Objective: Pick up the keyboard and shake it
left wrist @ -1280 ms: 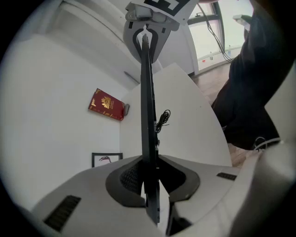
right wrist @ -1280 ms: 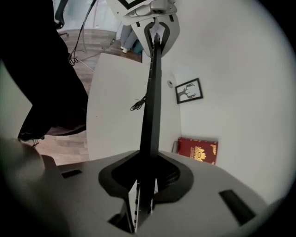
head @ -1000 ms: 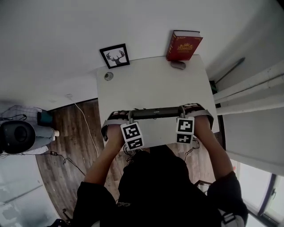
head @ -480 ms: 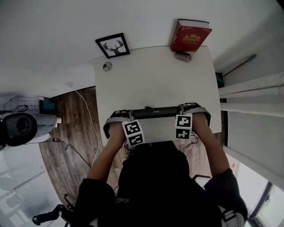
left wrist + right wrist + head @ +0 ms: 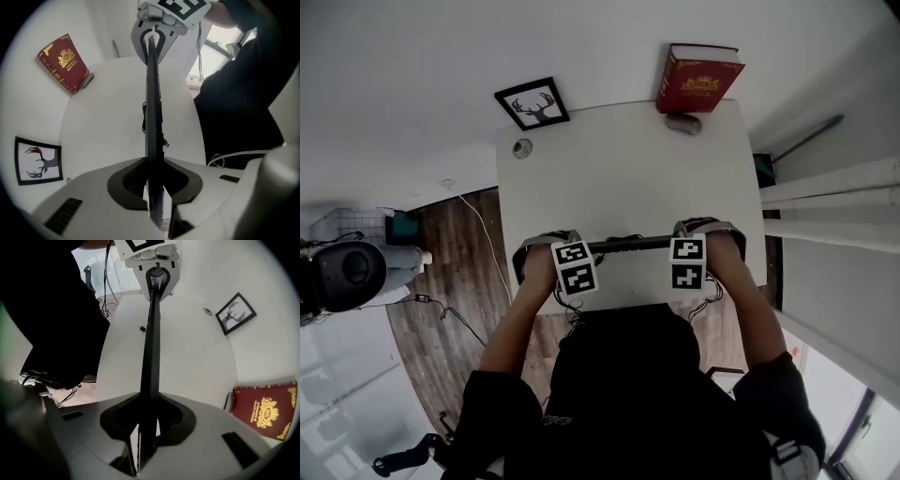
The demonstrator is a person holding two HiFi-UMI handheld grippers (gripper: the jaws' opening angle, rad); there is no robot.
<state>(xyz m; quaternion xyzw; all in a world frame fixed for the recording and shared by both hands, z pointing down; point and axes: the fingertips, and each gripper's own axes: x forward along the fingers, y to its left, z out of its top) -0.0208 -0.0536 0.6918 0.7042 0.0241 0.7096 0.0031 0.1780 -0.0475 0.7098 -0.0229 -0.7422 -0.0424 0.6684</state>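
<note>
Head view shows 2 tools: left gripper [image 5: 578, 247] and right gripper [image 5: 680, 240] each clamped narrow on an end of the keyboard [image 5: 630, 244], held on edge over the table [image 5: 619, 169]. It looks stiff and light; end grips should hold. Book [image 5: 698, 80] stands farthest.

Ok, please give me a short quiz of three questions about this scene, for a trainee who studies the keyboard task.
1. True or false: the keyboard lies flat on the white table.
2. Which tongs are closed on the keyboard? A) only the left tongs B) only the right tongs C) both
3. What colour is the book standing at the table's far side?
Key: 1 false, it is held on its edge between the tongs; 2 C; 3 red.
</note>
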